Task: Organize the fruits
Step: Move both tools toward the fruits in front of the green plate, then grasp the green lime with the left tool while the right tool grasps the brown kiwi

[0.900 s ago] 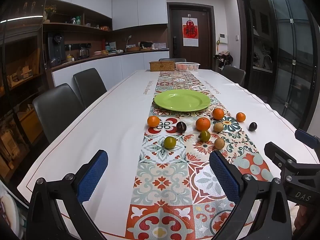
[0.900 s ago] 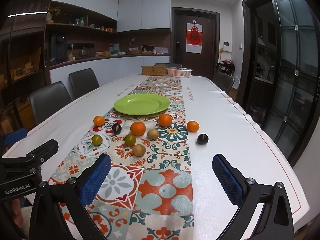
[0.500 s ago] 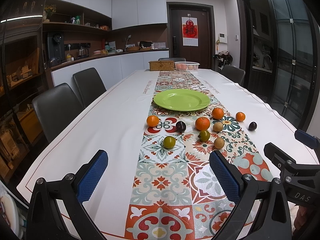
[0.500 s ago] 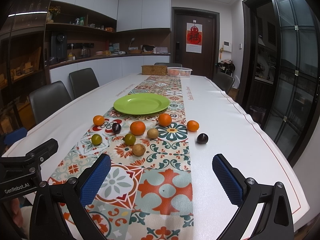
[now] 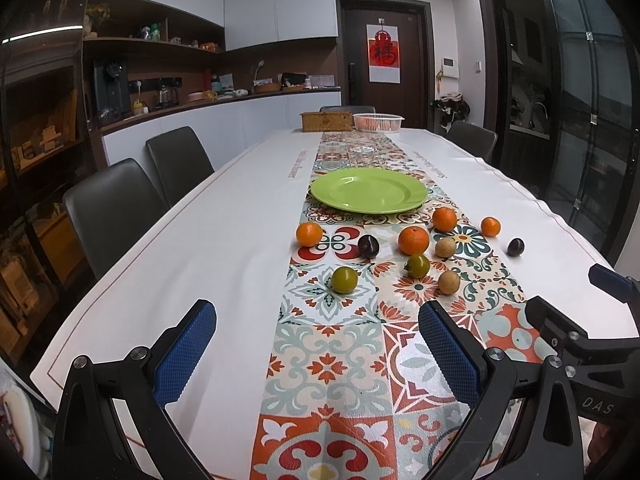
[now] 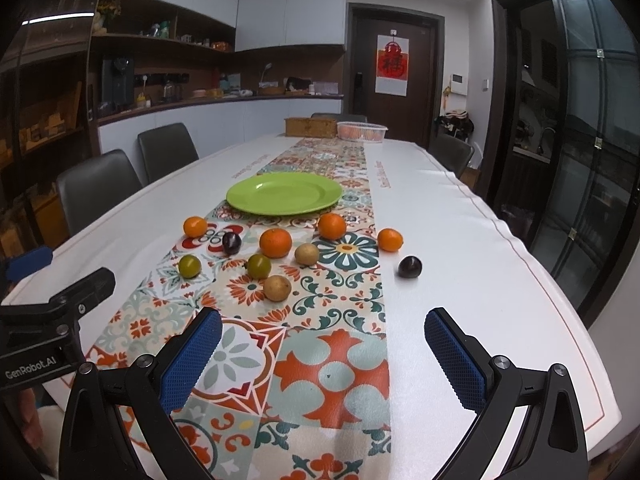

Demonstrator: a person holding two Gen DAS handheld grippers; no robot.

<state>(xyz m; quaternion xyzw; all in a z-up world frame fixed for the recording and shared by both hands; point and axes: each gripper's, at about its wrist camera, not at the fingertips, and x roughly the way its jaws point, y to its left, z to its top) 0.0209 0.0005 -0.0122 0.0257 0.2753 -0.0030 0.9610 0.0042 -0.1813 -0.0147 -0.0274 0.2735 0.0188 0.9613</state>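
Observation:
Several loose fruits lie on the patterned runner in front of a bare green plate: oranges, two green fruits, two tan ones and two dark plums. My left gripper hovers open over the near end of the table, short of the fruits, nothing between its blue pads. My right gripper stands open beside it, to the right, also bare. Each gripper's body shows at the edge of the other's view.
The long white table carries a woven box and a white basket at its far end. Dark chairs line the left side and one stands at the far right. A glass door is on the right.

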